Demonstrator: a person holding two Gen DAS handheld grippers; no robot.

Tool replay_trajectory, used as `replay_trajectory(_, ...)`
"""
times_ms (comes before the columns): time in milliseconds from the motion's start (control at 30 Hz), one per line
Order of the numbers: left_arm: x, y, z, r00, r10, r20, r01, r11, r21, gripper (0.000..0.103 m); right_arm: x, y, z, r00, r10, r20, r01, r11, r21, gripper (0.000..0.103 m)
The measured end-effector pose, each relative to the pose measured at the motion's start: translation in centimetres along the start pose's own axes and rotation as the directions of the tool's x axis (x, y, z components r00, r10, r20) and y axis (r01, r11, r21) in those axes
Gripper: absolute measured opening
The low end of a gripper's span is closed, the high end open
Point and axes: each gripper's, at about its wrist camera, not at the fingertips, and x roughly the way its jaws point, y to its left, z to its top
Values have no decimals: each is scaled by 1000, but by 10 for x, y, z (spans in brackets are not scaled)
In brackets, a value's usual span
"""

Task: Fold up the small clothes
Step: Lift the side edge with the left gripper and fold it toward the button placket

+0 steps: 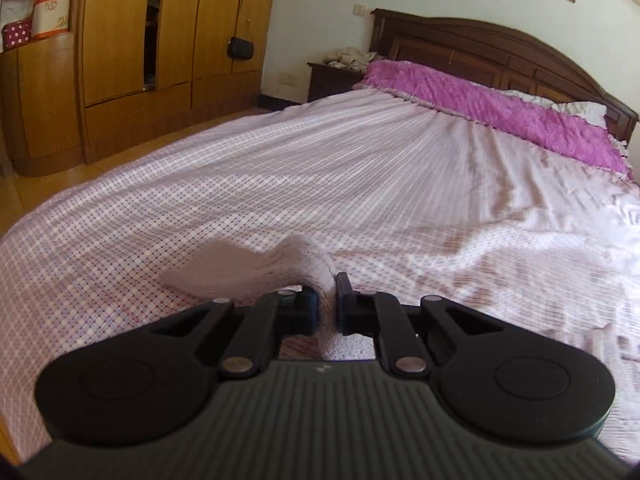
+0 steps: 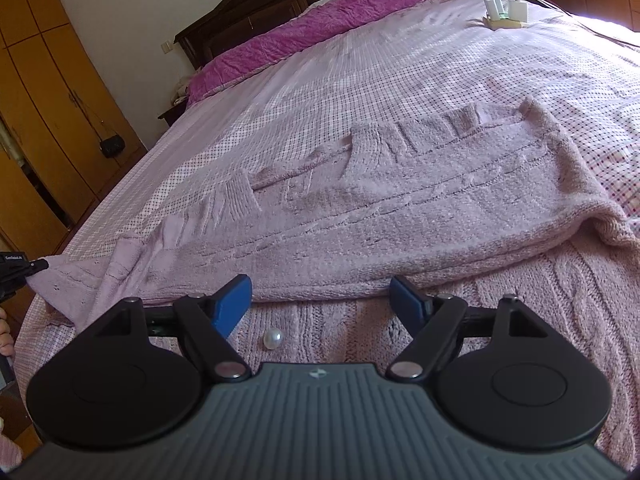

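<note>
Sweater half folded on the bed

Bed (image 2: 400, 92) with a checked pink cover carries everything here. Across it lies a pink knitted sweater (image 2: 360, 216), its upper layer folded over so a long edge runs left to right just ahead of the right gripper (image 2: 320, 304). That gripper's blue jaws stand wide apart, hovering over the lower knit layer with nothing between them; a pearl button (image 2: 273, 337) sits on the knit between and just below them. At the sweater's far left corner the left gripper (image 1: 328, 300) has its jaws closed tight on a bunched fold of the fabric, which rises from the cover ahead of them. On the shelf beside the wardrobe (image 1: 132, 40) stand a polka-dot box (image 1: 16, 34) and a white container (image 1: 51, 14), contents hidden.
</note>
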Motion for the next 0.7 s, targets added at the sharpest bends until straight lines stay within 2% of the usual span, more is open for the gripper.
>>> replay_trajectory(467, -56, -55, 3, 996, -48, 73, 45, 998, 43, 11, -15, -23, 2, 1000, 4, 29, -5, 998, 59, 82)
replay_trajectory(700, -75, -89, 11, 986, -128, 105, 123, 991, 50, 11, -21, -34, 1, 999, 7, 48, -11, 996, 87, 82)
